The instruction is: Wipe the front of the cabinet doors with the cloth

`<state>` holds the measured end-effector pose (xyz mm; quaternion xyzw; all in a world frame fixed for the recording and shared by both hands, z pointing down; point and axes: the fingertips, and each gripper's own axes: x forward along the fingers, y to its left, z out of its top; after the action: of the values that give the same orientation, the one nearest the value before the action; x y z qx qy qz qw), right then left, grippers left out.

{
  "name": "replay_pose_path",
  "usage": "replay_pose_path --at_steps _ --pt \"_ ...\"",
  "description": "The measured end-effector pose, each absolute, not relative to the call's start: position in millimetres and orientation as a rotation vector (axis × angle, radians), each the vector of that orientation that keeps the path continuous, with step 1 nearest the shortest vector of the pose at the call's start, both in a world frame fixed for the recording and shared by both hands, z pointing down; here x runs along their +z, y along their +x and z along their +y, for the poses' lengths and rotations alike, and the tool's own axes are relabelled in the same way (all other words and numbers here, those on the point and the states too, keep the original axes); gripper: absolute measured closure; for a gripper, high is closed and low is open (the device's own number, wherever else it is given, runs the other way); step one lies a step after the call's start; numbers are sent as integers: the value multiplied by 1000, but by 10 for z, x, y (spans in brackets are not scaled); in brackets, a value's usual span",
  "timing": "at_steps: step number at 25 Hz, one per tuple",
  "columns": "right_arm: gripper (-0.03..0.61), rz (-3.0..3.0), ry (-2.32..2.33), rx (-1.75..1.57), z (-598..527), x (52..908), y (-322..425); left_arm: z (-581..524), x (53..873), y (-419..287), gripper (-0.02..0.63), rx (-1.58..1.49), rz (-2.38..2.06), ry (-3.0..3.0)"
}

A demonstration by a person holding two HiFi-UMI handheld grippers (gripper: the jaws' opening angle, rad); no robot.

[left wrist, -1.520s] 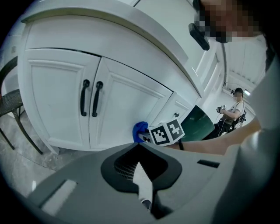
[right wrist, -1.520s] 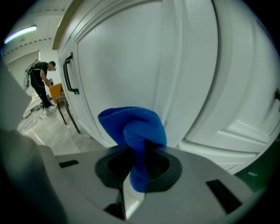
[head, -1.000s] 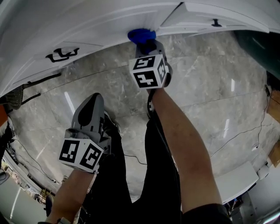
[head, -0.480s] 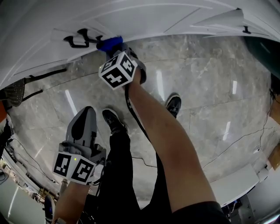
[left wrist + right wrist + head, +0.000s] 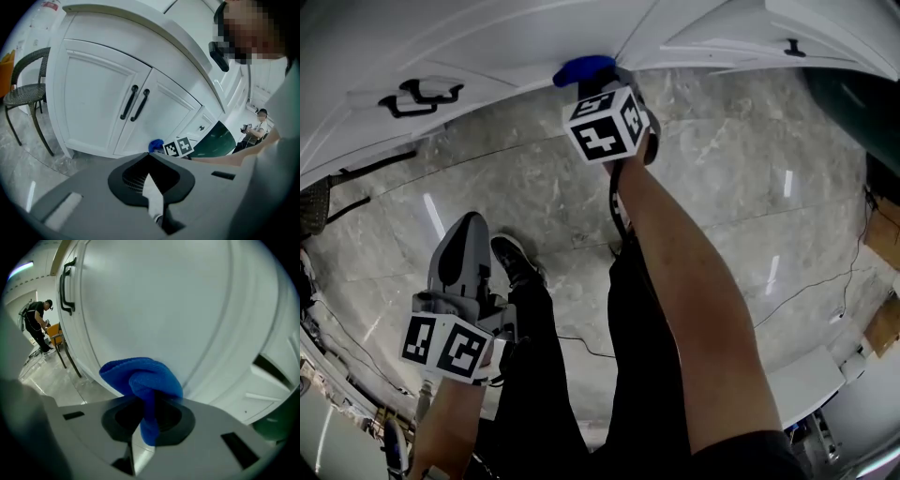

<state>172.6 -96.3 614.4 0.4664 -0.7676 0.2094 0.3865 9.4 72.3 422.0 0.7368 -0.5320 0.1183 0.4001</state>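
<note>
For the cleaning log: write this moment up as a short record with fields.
Right tongs: shut on the bunched blue microfibre cloth
Cloth position: against the lower part of the white panelled cabinet door
Left tongs: shut, nothing between them, held low and apart from the cabinet
Black bar handles: a pair, left of the cloth in the head view
Grey marble floor: under the person's feet
</note>
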Motion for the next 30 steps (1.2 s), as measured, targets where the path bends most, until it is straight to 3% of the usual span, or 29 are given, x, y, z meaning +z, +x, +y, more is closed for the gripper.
replay_pose_path --at_steps 9,17,20,30 --pt "528 -1983 1147 491 -922 6113 2273 680 4192 875 615 298 -1257 1905" --pt "528 -1788 1474 585 -925 6050 2877 743 4264 664 615 306 -1248 1894" --pt "528 -1806 1412 618 -784 6219 2455 788 4292 405 615 308 -1245 1890" --pt "528 -2075 923 629 -431 6633 -21 975 4344 -529 614 333 -1282 1883"
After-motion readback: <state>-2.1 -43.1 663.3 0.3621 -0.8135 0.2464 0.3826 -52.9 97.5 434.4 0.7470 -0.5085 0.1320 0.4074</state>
